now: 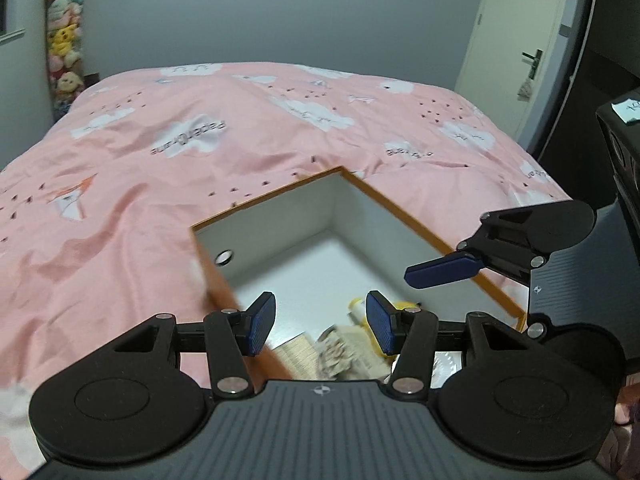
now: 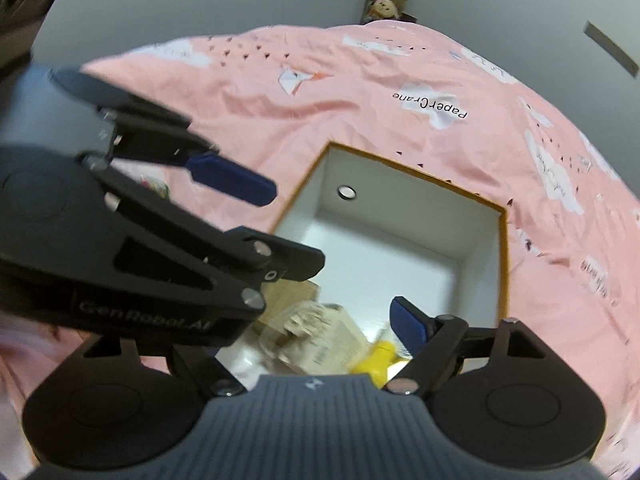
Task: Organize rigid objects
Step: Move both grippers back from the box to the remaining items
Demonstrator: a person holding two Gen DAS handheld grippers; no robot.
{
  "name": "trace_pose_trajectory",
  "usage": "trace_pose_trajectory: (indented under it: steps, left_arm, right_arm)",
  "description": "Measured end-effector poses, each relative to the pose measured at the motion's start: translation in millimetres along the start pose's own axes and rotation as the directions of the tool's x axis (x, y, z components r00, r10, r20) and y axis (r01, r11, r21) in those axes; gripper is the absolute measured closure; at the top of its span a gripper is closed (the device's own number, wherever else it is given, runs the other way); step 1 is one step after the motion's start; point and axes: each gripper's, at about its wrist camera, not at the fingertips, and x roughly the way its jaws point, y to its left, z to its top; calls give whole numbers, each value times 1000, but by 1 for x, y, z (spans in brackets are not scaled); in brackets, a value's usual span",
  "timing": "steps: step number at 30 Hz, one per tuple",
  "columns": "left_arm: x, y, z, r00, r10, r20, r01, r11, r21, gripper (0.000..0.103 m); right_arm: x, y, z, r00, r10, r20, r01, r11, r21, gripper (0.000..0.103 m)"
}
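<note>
An open box with an orange rim and white inside lies on the pink bed cover. At its near end lie a yellow object and beige paper packets, blurred and partly hidden by my grippers. My left gripper hovers above them, open, with nothing between its blue pads. In the right wrist view the box, the packets and the yellow object show below my right gripper, open and empty. Its left finger is hidden behind the left gripper, whose blue finger crosses in front.
The right gripper's blue finger reaches over the box's right rim. A round metal eyelet sits in one box wall. A shelf of plush toys stands far left, a white door far right, a black unit beside the bed.
</note>
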Motion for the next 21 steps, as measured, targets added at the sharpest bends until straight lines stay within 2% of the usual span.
trace_pose_trajectory:
  steps: [5,9,12,16,21]
  left_arm:
    - [-20,24,-9,998,58,-2,-58,998,-32,43]
    - [-32,47,-18,997,80,-15,-80,994,-76,43]
    - [-37,63,-29,993,114,-30,-116,987,-108,43]
    - [-40,78,-50,989,130,-75,-139,982,-132,43]
    - [-40,88,-73,983,125,-134,-145,979,-146,43]
  right_arm:
    - [8,17,3,998,35,43,-39,995,97,19]
    - [-1,48,7,996,31,84,-40,993,107,20]
    - [-3,64,10,991,88,105,-101,987,122,21]
    - [4,91,12,987,123,108,-129,990,56,21]
    - [22,114,11,981,190,33,-189,982,-21,32]
